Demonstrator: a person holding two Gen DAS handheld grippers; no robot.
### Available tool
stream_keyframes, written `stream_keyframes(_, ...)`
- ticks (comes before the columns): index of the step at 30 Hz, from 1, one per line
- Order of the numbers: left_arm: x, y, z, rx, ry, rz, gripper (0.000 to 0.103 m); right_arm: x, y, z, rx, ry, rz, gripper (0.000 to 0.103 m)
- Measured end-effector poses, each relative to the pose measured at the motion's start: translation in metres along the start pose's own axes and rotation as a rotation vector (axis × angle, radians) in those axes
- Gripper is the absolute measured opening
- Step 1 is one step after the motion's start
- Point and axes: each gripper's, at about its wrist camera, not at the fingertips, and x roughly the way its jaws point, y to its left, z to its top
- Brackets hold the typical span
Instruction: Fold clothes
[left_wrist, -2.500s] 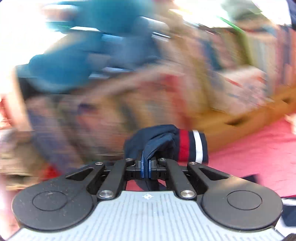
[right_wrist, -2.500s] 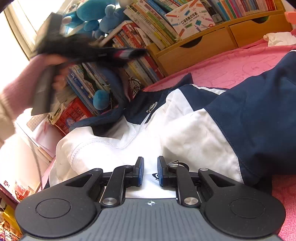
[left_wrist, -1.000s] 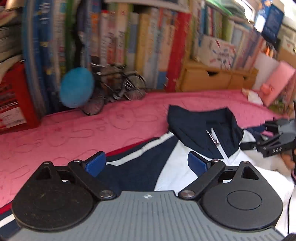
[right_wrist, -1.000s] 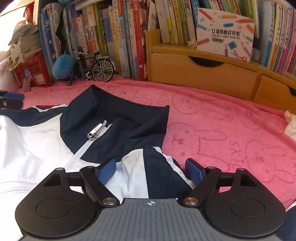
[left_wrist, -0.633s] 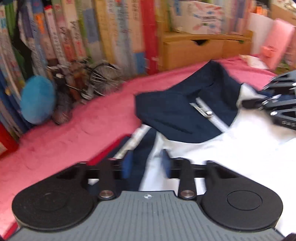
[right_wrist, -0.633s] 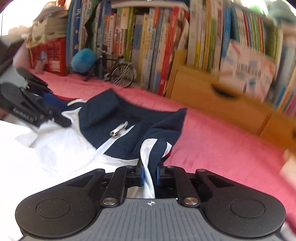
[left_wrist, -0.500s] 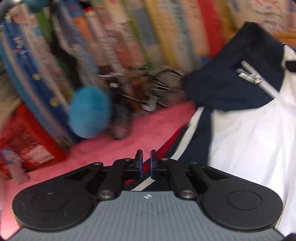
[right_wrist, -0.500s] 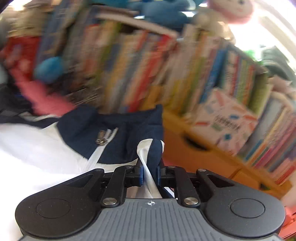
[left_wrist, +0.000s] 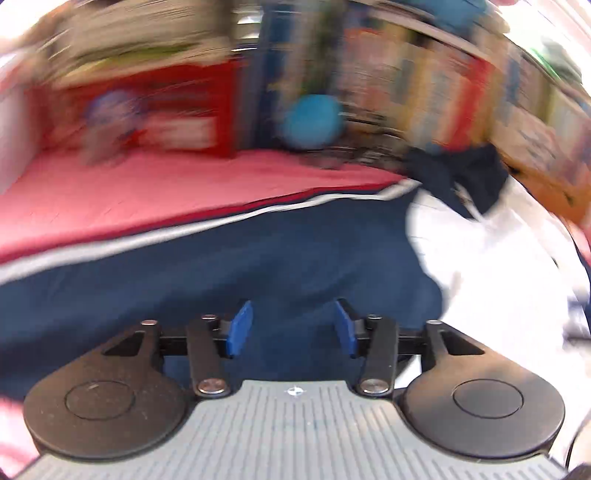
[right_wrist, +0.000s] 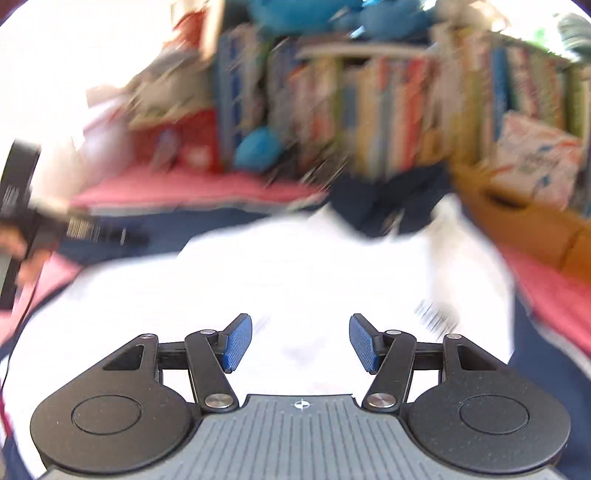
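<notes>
Plainly, both frames are blurred. Ahead of the left gripper (left_wrist: 291, 328), jaws spread wide and empty, lies the jacket's (left_wrist: 258, 266) navy sleeve on the pink bedcover (left_wrist: 129, 192). Only the right wrist view shows its white front beneath the right gripper (right_wrist: 301, 341), likewise wide apart, with bookshelves (right_wrist: 388, 118) beyond.

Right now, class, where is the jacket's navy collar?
In the left wrist view the navy collar lies upper right on the pink bedspread, below the bookshelf; in the right wrist view it sits top centre, beyond the white panel.
</notes>
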Motion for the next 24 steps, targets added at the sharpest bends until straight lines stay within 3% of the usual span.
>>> stream_keyframes(3,-0.006,0.042,-0.006,-0.125,-0.045,0.106,0.073,0.0,0.025,-0.035,-0.059,0.133,0.015,0.059)
stream_keyframes(5,-0.011,0.07,-0.01,-0.208,-0.075,0.176,0.08,-0.015,0.03,-0.053,-0.076,0.115,-0.006,0.062)
stream_keyframes(10,-0.022,0.139,-0.02,-0.417,-0.151,0.353,0.083,-0.052,0.025,-0.088,-0.048,0.144,-0.058,0.078)
stream_keyframes(12,-0.026,0.167,-0.024,-0.5,-0.181,0.423,0.098,-0.066,0.026,-0.099,-0.017,0.162,-0.082,0.079)
stream_keyframes(14,-0.028,0.193,-0.027,-0.576,-0.211,0.493,0.103,-0.068,0.027,-0.101,-0.002,0.171,-0.102,0.08)
stream_keyframes(16,-0.01,0.197,-0.016,-0.546,-0.224,0.532,0.101,-0.07,0.029,-0.102,0.013,0.18,-0.121,0.08)
stream_keyframes(17,-0.002,0.199,-0.009,-0.524,-0.224,0.541,0.077,-0.071,0.03,-0.102,0.02,0.185,-0.131,0.08)
stream_keyframes(18,0.003,0.201,0.002,-0.494,-0.208,0.536,0.02,-0.072,0.031,-0.103,0.027,0.189,-0.141,0.08)
stream_keyframes(19,0.005,0.202,0.013,-0.467,-0.205,0.529,0.006,-0.073,0.031,-0.104,0.034,0.194,-0.151,0.08)
stream_keyframes(22,-0.026,0.203,0.053,-0.418,-0.405,0.449,0.007,-0.074,0.034,-0.103,0.045,0.211,-0.178,0.08)
stream_keyframes(24,-0.048,0.2,0.078,-0.334,-0.544,0.466,0.019,-0.073,0.036,-0.101,0.045,0.221,-0.189,0.08)
